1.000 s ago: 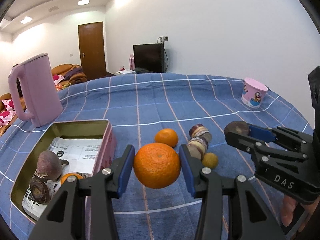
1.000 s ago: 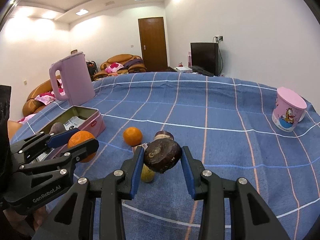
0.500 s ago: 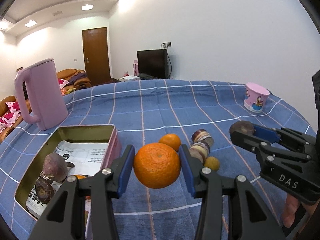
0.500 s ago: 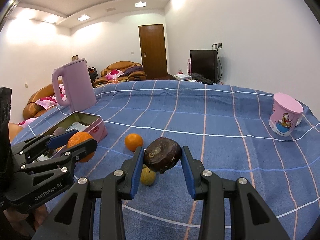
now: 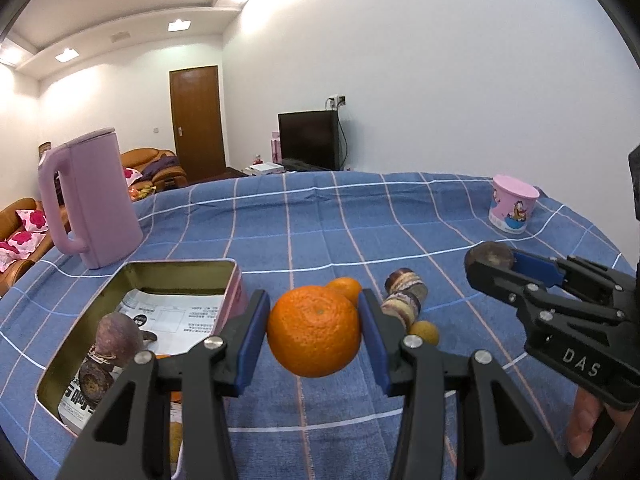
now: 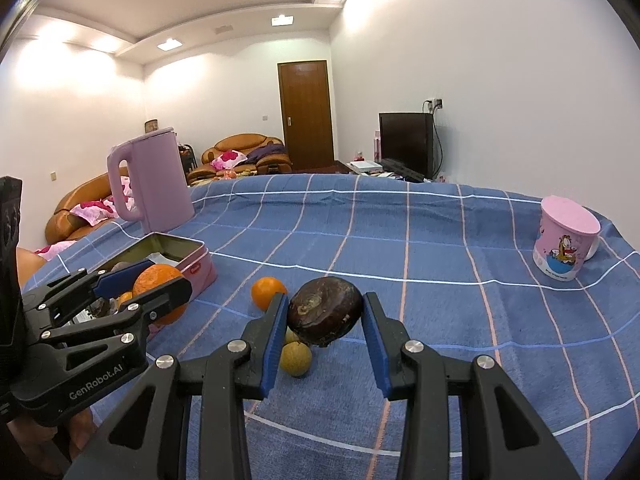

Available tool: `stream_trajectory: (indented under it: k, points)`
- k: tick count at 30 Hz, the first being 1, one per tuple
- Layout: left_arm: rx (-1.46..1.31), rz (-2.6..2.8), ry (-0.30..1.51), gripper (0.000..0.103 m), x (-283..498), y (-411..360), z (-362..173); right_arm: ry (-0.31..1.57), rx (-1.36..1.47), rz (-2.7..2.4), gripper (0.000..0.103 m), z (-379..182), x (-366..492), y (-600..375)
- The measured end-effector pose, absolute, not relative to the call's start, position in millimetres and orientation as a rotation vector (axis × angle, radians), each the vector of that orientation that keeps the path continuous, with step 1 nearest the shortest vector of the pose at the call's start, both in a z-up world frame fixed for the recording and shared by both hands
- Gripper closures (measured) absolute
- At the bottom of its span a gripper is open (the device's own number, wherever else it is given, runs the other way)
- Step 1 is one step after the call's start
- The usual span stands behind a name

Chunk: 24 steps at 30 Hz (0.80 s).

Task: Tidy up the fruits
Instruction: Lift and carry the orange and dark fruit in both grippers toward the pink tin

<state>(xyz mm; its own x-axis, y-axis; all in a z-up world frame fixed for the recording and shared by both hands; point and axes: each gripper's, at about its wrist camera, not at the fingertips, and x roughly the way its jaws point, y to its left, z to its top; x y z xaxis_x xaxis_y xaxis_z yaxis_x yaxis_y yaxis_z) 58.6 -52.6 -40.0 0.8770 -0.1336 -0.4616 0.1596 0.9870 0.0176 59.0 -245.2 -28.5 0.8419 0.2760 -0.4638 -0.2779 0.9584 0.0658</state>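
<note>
Orange mandarin (image 5: pixel 314 336) clamped — between left tool (image 5: pixel 313 338) pads.

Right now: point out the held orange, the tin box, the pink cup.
held orange (image 5: pixel 314 332), left wrist view, centre of peel
tin box (image 5: pixel 182 266), left wrist view, far rim
pink cup (image 6: pixel 564 240), right wrist view, side wall

Both grippers are matte black plastic frames with open triangular cut-outs. Each finger carries a long blue pad on its inner face, and round silver screws sit just behind the jaws. The left gripper (image 5: pixel 314 336) is lettered "GenRobot.AI" in white; the right gripper (image 6: pixel 325 334) reads "DAS".
</note>
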Motion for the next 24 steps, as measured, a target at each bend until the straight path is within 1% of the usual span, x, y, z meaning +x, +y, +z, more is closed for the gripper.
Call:
stream_trajectory:
  k: [24]
  points:
    - [0.093,-0.133,0.406,0.056,46.4,-59.4,-34.6,0.416,-0.015,0.292,0.063,-22.3,46.6,-244.8]
